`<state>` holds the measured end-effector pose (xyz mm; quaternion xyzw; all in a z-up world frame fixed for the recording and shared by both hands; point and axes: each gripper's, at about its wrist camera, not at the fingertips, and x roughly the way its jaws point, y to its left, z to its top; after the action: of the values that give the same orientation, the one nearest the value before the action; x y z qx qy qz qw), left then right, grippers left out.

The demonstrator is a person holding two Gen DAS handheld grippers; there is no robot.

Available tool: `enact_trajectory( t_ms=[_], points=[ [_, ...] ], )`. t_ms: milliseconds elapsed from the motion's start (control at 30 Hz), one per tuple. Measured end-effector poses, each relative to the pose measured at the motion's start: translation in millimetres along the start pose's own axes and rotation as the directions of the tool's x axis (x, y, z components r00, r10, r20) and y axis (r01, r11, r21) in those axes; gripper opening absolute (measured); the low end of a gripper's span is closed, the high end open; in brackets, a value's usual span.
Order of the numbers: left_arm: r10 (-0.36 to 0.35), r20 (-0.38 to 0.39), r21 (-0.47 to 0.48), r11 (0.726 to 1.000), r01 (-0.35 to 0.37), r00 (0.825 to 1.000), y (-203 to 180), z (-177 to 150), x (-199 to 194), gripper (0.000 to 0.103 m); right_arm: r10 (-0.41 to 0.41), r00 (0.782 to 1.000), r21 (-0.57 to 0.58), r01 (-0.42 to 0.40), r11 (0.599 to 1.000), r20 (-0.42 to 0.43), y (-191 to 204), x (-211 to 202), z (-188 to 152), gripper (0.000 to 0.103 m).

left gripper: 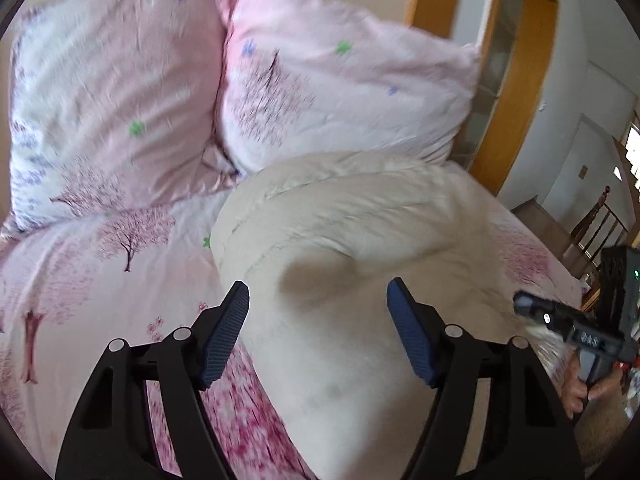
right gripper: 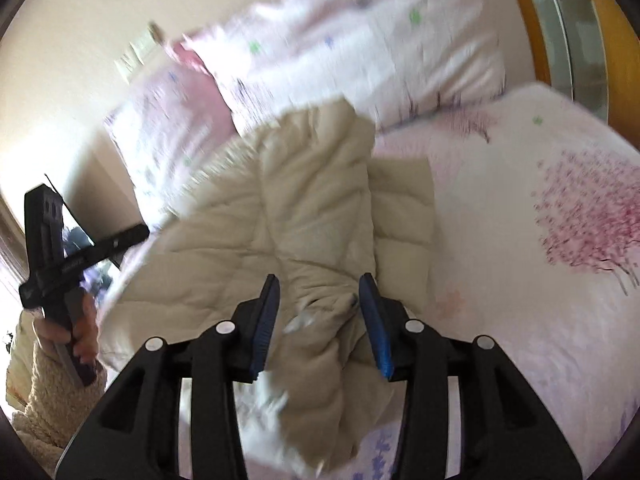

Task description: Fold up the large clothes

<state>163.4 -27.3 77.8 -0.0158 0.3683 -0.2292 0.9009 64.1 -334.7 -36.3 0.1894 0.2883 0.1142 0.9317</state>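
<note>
A cream quilted padded jacket (left gripper: 344, 240) lies bunched on the bed; in the right wrist view the jacket (right gripper: 296, 208) shows its stitched panels and a folded flap. My left gripper (left gripper: 318, 328) is open above the jacket's near part, with nothing between its blue pads. My right gripper (right gripper: 318, 316) is open, its pads on either side of a raised fold of the jacket, not closed on it. The right gripper also shows at the right edge of the left wrist view (left gripper: 568, 324), and the left gripper at the left of the right wrist view (right gripper: 76, 256).
The bed has a pink cherry-tree sheet (left gripper: 80, 288). Two matching pillows (left gripper: 120, 100) (left gripper: 344, 92) lean at the headboard. A wooden door frame (left gripper: 516, 92) and wooden furniture (left gripper: 592, 224) stand to the right of the bed.
</note>
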Motion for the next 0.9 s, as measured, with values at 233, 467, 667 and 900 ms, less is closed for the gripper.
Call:
enact_trajectory(
  t_ms=[233,467,667,900],
  points=[
    [-0.056,0.025,0.065,0.996,0.054,0.998,-38.9,-36.0,-37.3,0.072,0.018,0.997,-0.106,-0.009,0.994,0.081,25.8,-21.6,-23.2,0.042],
    [-0.019,-0.076,0.093,0.995,0.026,0.997,-45.9,-53.1,-6.5,0.073,-0.133,0.991,-0.152,0.133,0.979,0.012,24.8,1.8,-45.8,0.042],
    [-0.002,-0.104,0.107,0.994,0.013,0.995,-48.1,-58.6,4.4,0.076,-0.146,0.989,-0.123,0.140,0.982,-0.038,15.8,14.0,-56.0,0.042],
    [0.018,-0.121,0.115,0.993,-0.004,0.992,-49.8,-64.4,18.4,0.079,-0.140,0.988,-0.107,0.132,0.985,-0.064,12.0,19.4,-60.5,0.043]
  ],
)
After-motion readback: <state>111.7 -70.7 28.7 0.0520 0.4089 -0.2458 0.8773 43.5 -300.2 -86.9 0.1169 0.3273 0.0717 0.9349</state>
